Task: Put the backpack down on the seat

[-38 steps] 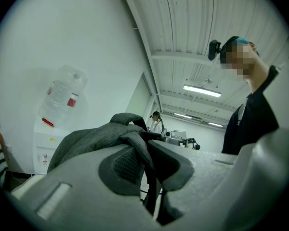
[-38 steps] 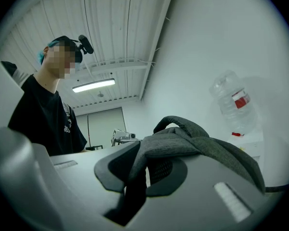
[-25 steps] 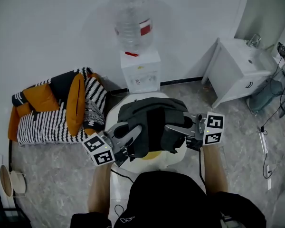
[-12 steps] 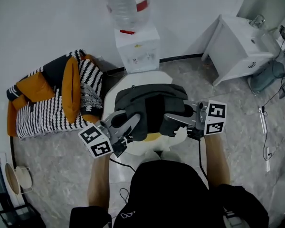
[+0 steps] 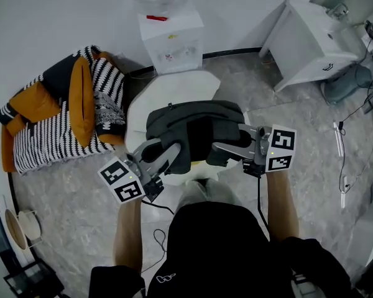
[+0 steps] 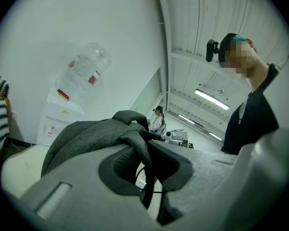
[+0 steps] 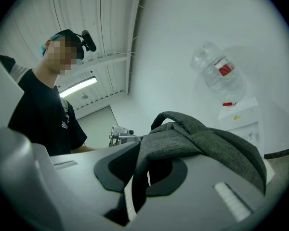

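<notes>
A grey backpack [image 5: 193,124] hangs between my two grippers, above the near part of a white seat [image 5: 174,89]. My left gripper [image 5: 171,155] is shut on a grey strap at the bag's left side; in the left gripper view the strap [image 6: 135,141] runs down between the jaws of that gripper [image 6: 147,174]. On the bag's right side my right gripper [image 5: 222,149] is shut on the other strap. The right gripper view shows the strap [image 7: 154,150] pinched in the jaws of that gripper [image 7: 137,179]. Whether the bag's underside touches the seat is hidden.
A white water dispenser [image 5: 171,33] with a clear bottle stands against the wall beyond the seat. Striped and orange cushions [image 5: 56,120] lie to the left. A white cabinet [image 5: 311,45] stands at the right, with cables [image 5: 342,160] on the marble floor.
The head view has tilted, so the room slides up the frame. More of the white seat now shows beyond the backpack. Both grippers keep their hold on the straps.
</notes>
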